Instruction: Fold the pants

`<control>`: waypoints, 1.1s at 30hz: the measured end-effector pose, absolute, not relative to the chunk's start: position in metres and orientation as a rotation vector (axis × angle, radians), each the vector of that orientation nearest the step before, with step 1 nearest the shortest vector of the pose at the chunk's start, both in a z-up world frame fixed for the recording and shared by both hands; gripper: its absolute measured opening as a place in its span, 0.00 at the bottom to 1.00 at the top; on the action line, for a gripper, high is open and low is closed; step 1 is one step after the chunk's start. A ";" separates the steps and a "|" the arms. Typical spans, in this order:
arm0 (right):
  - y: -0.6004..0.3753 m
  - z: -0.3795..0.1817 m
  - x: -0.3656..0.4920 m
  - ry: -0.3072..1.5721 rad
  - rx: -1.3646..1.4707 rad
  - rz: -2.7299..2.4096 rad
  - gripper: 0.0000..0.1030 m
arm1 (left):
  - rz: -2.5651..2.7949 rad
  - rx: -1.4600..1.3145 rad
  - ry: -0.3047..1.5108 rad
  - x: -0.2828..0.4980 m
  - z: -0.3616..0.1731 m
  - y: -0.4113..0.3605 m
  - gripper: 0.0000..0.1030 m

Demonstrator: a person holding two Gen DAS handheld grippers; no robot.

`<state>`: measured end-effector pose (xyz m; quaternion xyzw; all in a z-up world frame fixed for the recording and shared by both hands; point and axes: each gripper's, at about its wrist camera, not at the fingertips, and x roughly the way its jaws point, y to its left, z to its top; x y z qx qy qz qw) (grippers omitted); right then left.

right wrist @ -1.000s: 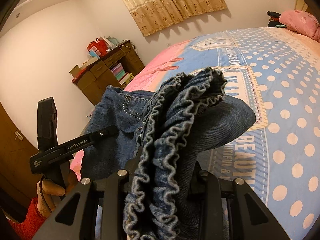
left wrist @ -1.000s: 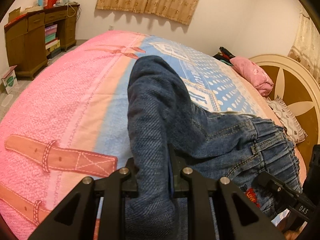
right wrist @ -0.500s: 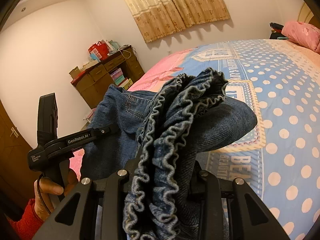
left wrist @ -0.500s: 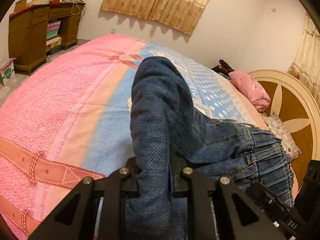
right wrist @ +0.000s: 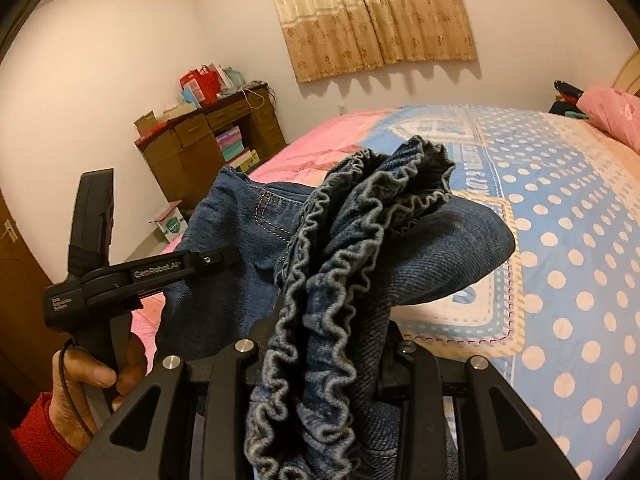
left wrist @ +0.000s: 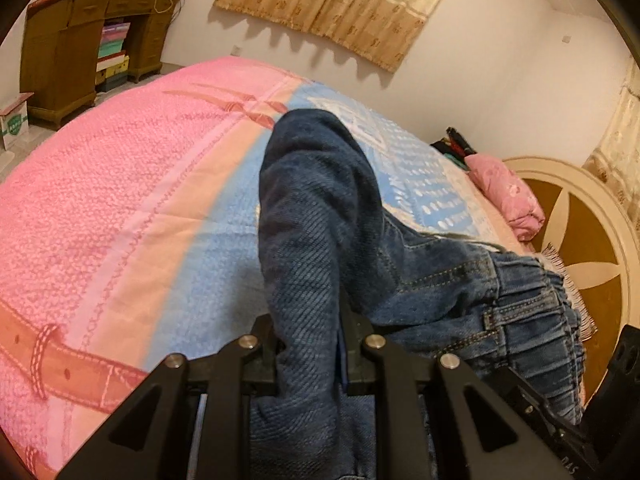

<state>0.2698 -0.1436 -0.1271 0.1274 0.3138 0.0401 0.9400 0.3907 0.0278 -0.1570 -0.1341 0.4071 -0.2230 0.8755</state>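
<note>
Closest to the left wrist camera, the left gripper has its two black fingers pinched almost fully together on a thick fold of dark blue denim, part of the pants. The cloth rises between the jaws as a rounded hump and runs off to the right toward the gathered elastic waistband.

Closest to the right wrist camera, the right gripper is clamped on a bunched, ruffled part of that waistband; its jaws stand a little apart only because the wad of cloth fills them. Denim drapes over its fingers and hangs above the bedspread.

To the left in that view, a person's hand in a red sleeve grips the handle of the left tool.

Compared with a second ago, neither grip has changed. What has changed is the view: in the left camera the bed and wooden desk have slid and tilted, and in the right camera more of the far wall and curtain shows. Both hands appear to be carrying the pants sideways across the bed, held up between them.

For the task, this reads as an early step: the pants are lifted and bunched, not yet spread flat, and no fold looks made.

Beyond lie a pink pillow and a round-patterned headboard.
</note>
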 end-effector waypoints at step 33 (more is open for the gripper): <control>-0.144 -0.187 0.252 0.668 0.158 -0.250 0.53 | -0.058 0.264 0.834 0.384 -0.199 0.016 0.89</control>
